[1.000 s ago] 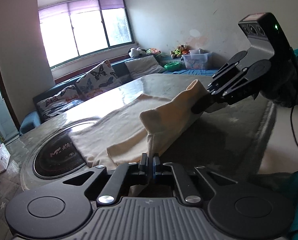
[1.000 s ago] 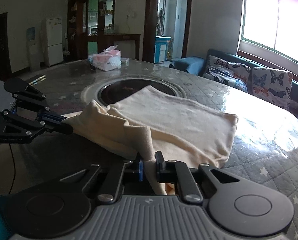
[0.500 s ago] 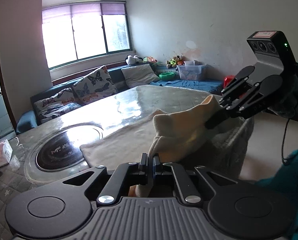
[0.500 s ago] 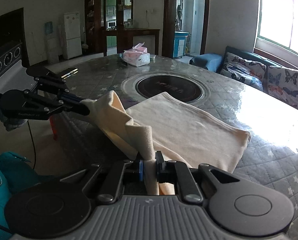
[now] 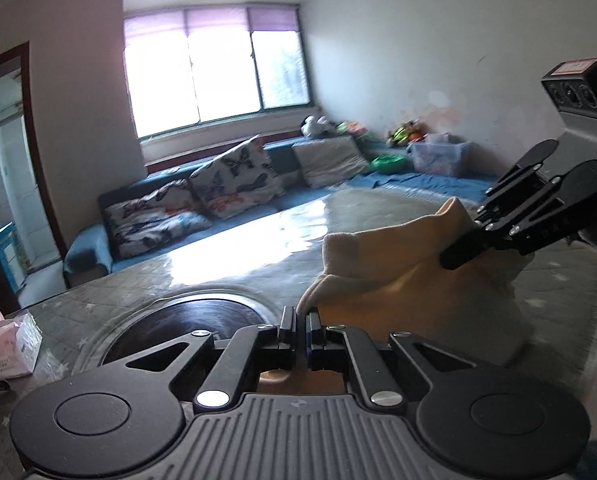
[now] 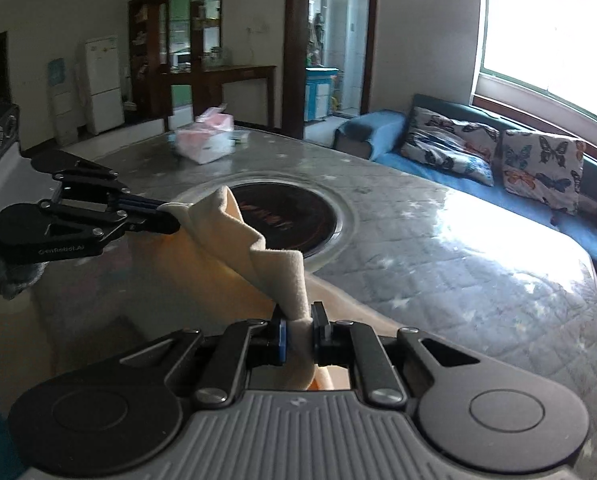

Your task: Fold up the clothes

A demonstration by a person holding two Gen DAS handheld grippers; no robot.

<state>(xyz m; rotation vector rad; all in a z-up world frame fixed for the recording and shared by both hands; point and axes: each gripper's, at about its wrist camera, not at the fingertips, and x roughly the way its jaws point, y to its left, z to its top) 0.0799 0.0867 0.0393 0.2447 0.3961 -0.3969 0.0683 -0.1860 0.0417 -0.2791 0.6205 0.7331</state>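
My left gripper (image 5: 301,322) has its jaws pressed together on one corner of the cream cloth (image 5: 414,280). My right gripper (image 6: 298,330) pinches another corner of it, with a thick bunch of fabric between its jaws. In the right wrist view I see the left gripper (image 6: 166,222) from the side, and the cloth (image 6: 254,256) hangs between the two grippers like a loose band.

The cloth is lifted above the near edge of the table (image 6: 438,240), on my side of the round dark plate (image 6: 290,216) set in the table top. Most of it seems to be in the air; the lower part goes down out of view, so I cannot tell whether it touches the table.

I judge the fold is only at the beginning: the cloth is held up, but no clean fold is laid down yet. It must still be spread, doubled and pressed flat.

The cloth looks soft and a little thick, like fleece. It is plain, with a hemmed edge, and it sags and wrinkles between the grippers. A tissue pack (image 6: 204,140) lies beyond the plate.
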